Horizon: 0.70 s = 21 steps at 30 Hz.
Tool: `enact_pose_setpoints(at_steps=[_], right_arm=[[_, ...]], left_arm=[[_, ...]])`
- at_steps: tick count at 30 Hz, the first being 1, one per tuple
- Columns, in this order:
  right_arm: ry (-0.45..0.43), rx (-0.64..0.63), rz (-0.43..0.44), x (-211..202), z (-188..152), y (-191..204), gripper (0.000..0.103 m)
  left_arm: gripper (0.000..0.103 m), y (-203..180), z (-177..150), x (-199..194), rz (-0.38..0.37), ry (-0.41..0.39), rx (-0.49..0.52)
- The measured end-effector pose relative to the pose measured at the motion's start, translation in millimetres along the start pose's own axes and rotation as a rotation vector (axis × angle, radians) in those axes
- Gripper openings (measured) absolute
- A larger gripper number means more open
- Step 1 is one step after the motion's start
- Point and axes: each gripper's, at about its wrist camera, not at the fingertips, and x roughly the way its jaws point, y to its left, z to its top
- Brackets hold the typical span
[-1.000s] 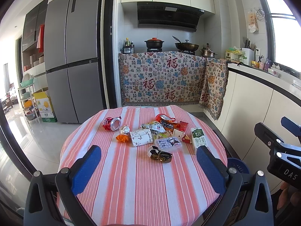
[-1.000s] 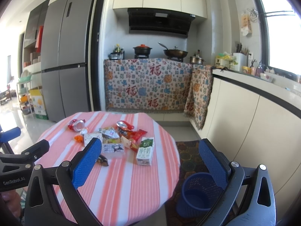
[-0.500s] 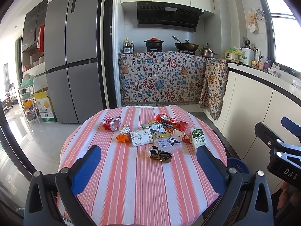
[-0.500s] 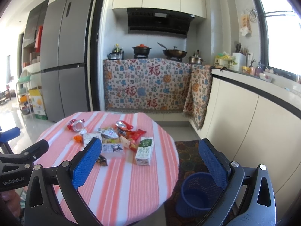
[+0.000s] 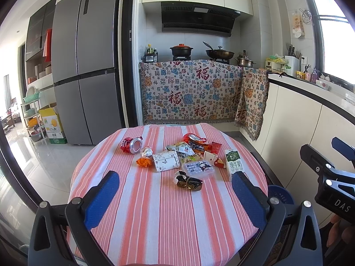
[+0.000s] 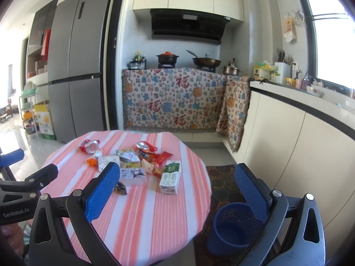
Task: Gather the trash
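Left gripper (image 5: 175,196): fingers spread wide, holding nothing, poised above the near edge of the round table with the pink-and-white striped cloth (image 5: 155,221).

Items, left to right across the far half of the tabletop:
- crushed red drinks can (image 5: 131,145), nearest the left edge, lying on its side;
- crumpled orange wrapper (image 5: 143,161), beside a white patterned pouch (image 5: 166,161);
- dark crinkled foil wrapper (image 5: 188,181), the piece closest to the near edge, standing apart from the pile;
- clear plastic box with a cartoon label (image 5: 198,169), just behind it;
- heap of red and mixed snack wrappers (image 5: 195,143) towards the far edge;
- green-and-white milk carton (image 5: 233,163), upright, nearest the right edge.

Right gripper (image 6: 177,194): fingers likewise apart, empty, beyond the table's right edge.

Blue perforated plastic bin (image 6: 235,226): on the floor below the right edge.

Assessment: no item is yet collected. The dark foil wrapper looks the simplest first pick for the left gripper. Recommend descending squarely over it, closing on its bunched middle, and keeping the fingertips off the cloth to avoid dragging it. The carton suits the right gripper, gripped across its narrow faces.
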Motion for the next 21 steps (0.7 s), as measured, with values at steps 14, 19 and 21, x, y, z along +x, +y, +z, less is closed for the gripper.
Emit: enact_pose_setpoints(at_steps=[14,19,21], right_arm=[[0.002,-0.001,-0.001,0.2,-0.9,0.2,0.103],[0.001,0.0,-0.001,0.5,-1.5,0.0,0.103],[0.001,0.001,-0.001,0.6,-1.3,0.1,0.103]], left_arm=[[0.103,0.0,0.0,0.1,0.0,0.001,0.0],[0.103,-3.0,-4.0,-0.1,0.0,0.004,0.001],[0.103,-3.1,-4.2,0.2,-0.001,0.004,0.002]])
